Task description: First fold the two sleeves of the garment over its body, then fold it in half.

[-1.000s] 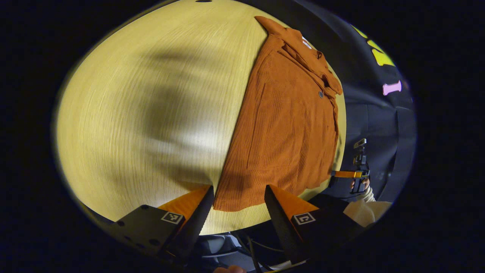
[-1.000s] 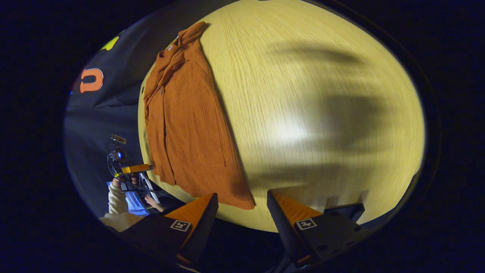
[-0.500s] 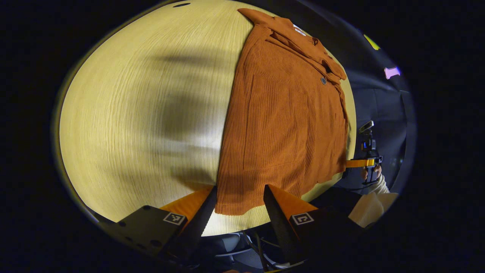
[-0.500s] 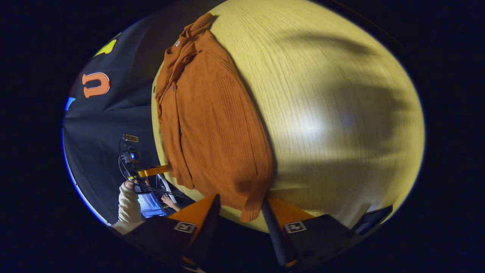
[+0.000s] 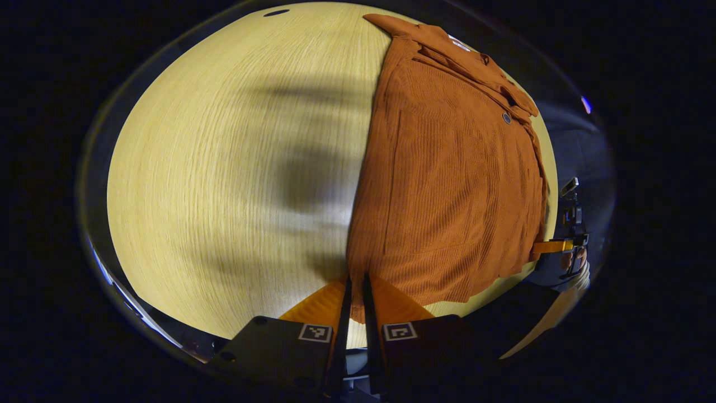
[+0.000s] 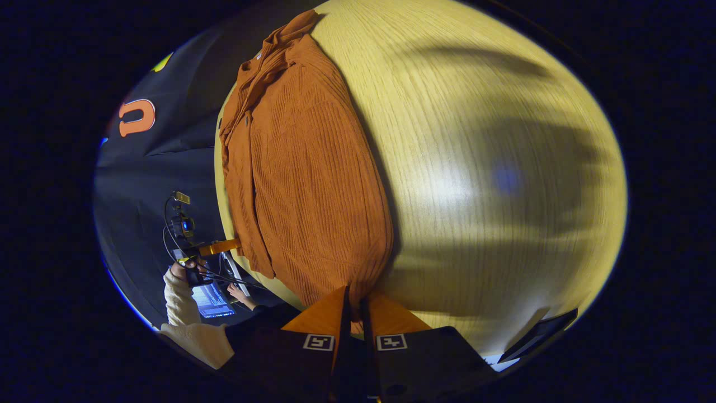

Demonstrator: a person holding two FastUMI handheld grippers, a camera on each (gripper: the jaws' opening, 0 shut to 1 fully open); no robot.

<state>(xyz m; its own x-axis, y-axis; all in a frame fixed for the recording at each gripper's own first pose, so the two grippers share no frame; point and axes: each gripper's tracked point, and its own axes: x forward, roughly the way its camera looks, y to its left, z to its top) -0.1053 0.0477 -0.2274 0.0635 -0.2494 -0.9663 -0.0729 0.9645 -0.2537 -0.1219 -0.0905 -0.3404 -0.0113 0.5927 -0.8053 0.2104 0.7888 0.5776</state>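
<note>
Each tool, left [image 5: 354,291] and right [image 6: 354,302], pinches a hem corner of the garment [image 5: 447,184] on the table [image 5: 224,168].

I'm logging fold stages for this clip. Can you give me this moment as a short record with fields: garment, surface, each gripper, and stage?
garment: rust-orange ribbed button shirt, lying flat, sleeves folded over its body
surface: pale yellow wood-grain table
left gripper: shut on one corner of the shirt's hem
right gripper: shut on the other corner of the hem
stage: sleeves done; fold in half not yet made
</note>
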